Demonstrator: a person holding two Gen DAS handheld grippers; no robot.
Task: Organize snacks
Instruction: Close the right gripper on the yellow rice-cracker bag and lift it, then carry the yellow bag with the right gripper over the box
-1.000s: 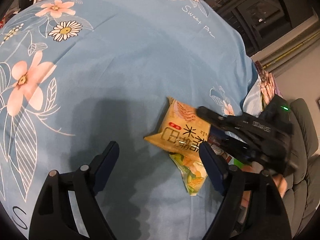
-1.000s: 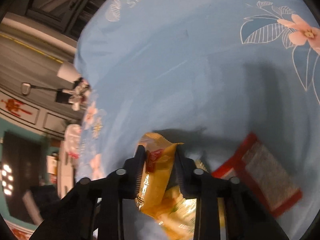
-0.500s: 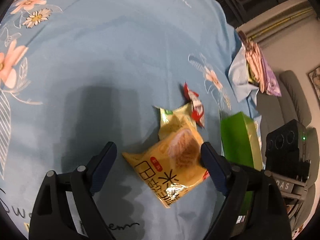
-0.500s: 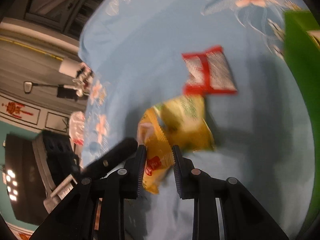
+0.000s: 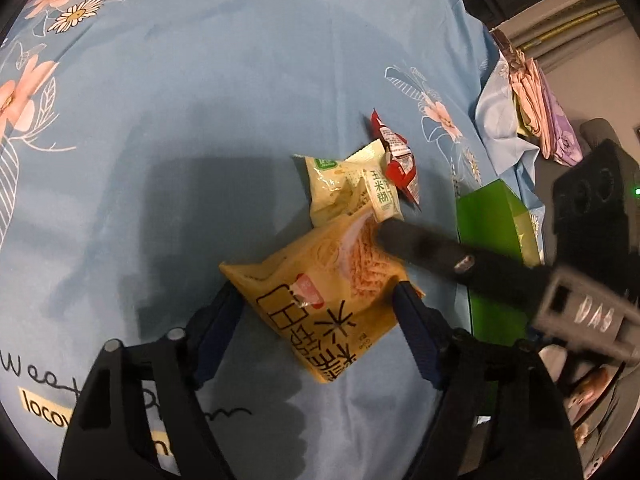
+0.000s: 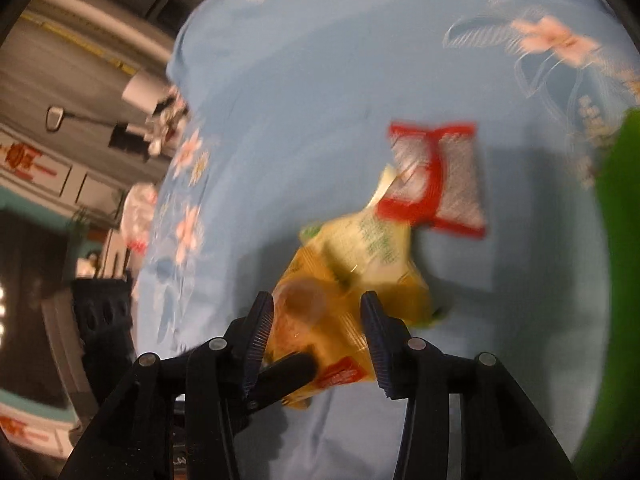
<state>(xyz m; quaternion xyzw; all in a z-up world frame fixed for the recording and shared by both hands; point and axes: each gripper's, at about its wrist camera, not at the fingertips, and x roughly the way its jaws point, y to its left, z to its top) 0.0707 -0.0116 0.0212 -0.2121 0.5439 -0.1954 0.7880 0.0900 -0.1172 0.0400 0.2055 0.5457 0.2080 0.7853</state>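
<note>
An orange snack packet (image 5: 320, 300) lies on the blue floral sheet (image 5: 200, 120), between the fingers of my left gripper (image 5: 317, 295), whose jaws are closing around it without squeezing it. My right gripper (image 6: 316, 300) also has this orange packet (image 6: 320, 320) between its fingers; its jaws are opening and the pads stand off the wrapper. One right finger (image 5: 420, 244) reaches over the packet's far corner. A pale green packet (image 5: 344, 184) and a red packet (image 5: 396, 160) lie just beyond.
A green box (image 5: 492, 232) stands on the sheet right of the packets, also at the edge of the right wrist view (image 6: 616, 240). Folded cloths (image 5: 536, 92) are piled past the bed's far right edge. Furniture lines the room beyond the sheet.
My right gripper carried the orange packet over beside the green and red packets, then its jaws parted from a tight pinch. My left gripper followed and now straddles the packet with narrower jaws.
</note>
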